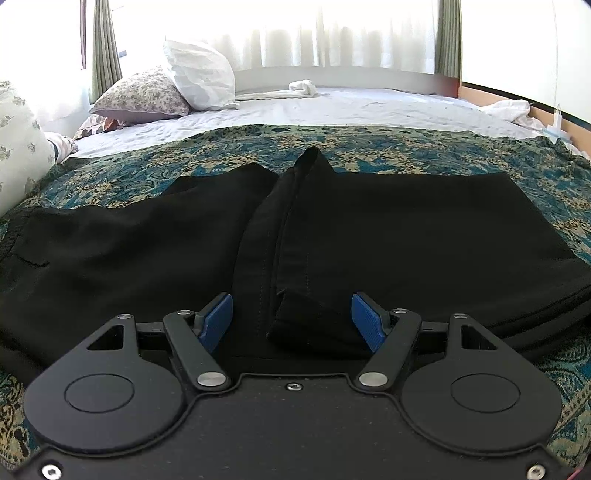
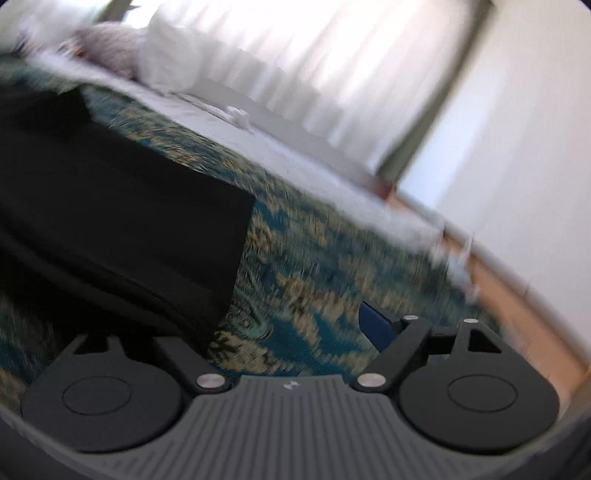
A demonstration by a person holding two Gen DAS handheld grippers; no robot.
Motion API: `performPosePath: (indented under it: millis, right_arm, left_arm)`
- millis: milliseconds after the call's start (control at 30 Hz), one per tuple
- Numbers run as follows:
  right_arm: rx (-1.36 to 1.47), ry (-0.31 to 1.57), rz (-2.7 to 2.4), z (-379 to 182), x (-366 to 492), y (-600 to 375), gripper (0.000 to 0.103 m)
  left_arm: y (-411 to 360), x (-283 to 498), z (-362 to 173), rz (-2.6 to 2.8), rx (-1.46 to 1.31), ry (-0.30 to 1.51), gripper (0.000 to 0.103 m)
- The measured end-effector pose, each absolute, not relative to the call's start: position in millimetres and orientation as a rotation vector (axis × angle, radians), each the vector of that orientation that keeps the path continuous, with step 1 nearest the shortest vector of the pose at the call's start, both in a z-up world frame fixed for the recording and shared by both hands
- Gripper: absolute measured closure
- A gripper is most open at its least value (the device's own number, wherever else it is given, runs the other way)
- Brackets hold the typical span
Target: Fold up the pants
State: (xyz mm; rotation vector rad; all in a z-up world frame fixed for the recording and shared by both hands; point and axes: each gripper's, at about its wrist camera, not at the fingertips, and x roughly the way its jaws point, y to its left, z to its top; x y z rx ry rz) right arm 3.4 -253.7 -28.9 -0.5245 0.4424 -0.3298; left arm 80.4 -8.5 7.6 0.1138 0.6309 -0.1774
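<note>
A: Entry, left wrist view. Black pants (image 1: 147,251) lie spread across the patterned teal-and-gold bedspread (image 1: 424,147) on the bed, reaching nearly from its left edge to its right edge. One layer is already turned over: a seamed edge runs from the near side toward a raised point at the far side of the garment.

B: Left claw (image 1: 291,321)?

A: Jaws stand well apart, blue pads (image 1: 216,319) either side of a small folded flap of the pants at the near edge. Fabric sits between the pads, but neither pad presses on it. Nothing gripped.

B: Right wrist view?

A: Blurred and tilted. The pants (image 2: 122,206) fill the left part of the picture, with a square corner lying on the bedspread (image 2: 295,280). Right claw (image 2: 291,328) is over bare bedspread just beside that corner. One blue pad (image 2: 376,325) shows on the right; the left finger is lost against the dark cloth. Jaws wide, nothing between them.

B: Background?

A: Toward the head of the bed: a white pillow (image 1: 201,74) leaning on a floral pillow (image 1: 144,96), a white sheet (image 1: 332,107) beyond the bedspread, and a rolled white cloth (image 1: 303,86) near the far edge. Sheer curtains (image 1: 332,33) behind, brightly lit. Wooden bed frame edge (image 2: 517,295) along the right side.
</note>
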Motion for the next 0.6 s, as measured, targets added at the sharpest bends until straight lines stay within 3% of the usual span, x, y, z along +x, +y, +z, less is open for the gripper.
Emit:
performPosePath:
  millis: [100,200,233,333,467,600]
  right_arm:
    - [-0.685,0.402,-0.306,-30.9,-0.3,-245.7,0.017]
    - [-0.705,0.446,-0.217,-30.6,-2.3,-243.0,0.047]
    - [-0.686,0.470,-0.183,-30.8,-4.2,-240.5,0.067]
    - [-0.688,0.462,-0.178,-35.4,-12.3,-226.1,0.095]
    - [-0.620,0.429,-0.229,-30.9,-10.9,-231.1,0.094]
    - [-0.769,0.375,-0.252,-33.9,-12.4,-231.1,0.094]
  left_arm:
    - [-10.0,79.7,7.6,-0.179,0.113,0.630,0.033]
    - [-12.7,78.1,7.4,-0.188,0.113,0.627,0.033]
    - [-13.9,77.5,7.4,-0.190,0.115,0.625,0.033]
    - [-16.1,74.9,7.6,-0.181,0.129,0.619,0.035]
    - [-19.0,74.1,9.5,-0.194,0.124,0.628,0.039]
    - [-26.9,71.8,10.6,-0.206,0.122,0.636,0.044]
